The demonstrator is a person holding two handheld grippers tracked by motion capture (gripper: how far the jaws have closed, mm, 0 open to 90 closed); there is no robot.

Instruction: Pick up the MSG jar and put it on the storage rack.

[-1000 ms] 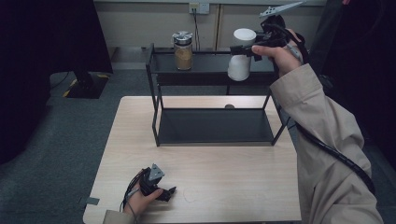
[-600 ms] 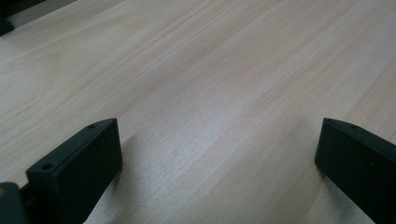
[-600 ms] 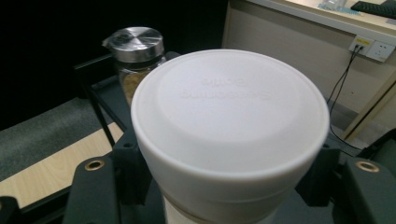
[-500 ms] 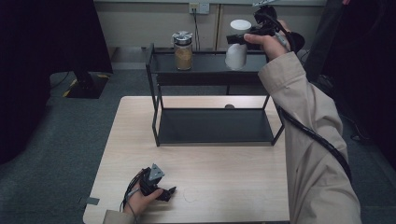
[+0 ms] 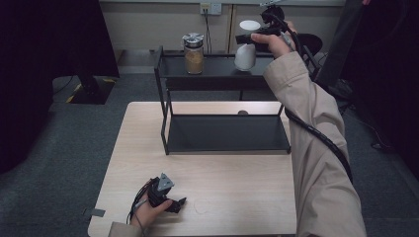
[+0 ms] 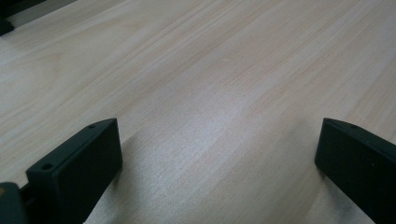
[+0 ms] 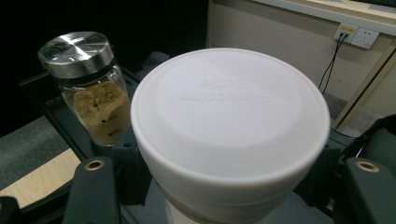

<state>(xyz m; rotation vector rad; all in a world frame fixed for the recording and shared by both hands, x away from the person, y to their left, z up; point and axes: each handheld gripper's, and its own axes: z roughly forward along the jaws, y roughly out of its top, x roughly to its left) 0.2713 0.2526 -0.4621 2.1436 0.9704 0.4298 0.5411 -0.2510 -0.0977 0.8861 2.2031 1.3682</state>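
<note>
Two claws, far apart. At seven o'clock on the worktop, left claw resting low in the hand, jaws spread wide with bare wood between them, nothing gripped; well apart from the shelf rack and from both containers.

Further right, at twelve o'clock, glass jar with a metal lid and tan powder standing upright on the rack's top shelf. Just right of it, at about one o'clock, white bottle with a broad white cap, long axis vertical, base at or just above the top shelf; contact not clear. Pinched below the cap by the right claw, jaws pressed in from both sides, reaching in level from the right.

In the right claw's own view, white bottle dead centre between the jaws, glass jar at ten o'clock, near but apart.

Right arm stretched fully forward over the rack, sleeve running from five o'clock up to one o'clock, hand level. Clearly the nearer hand. Likely next: setting down beside the jar, keeping upright.
</note>
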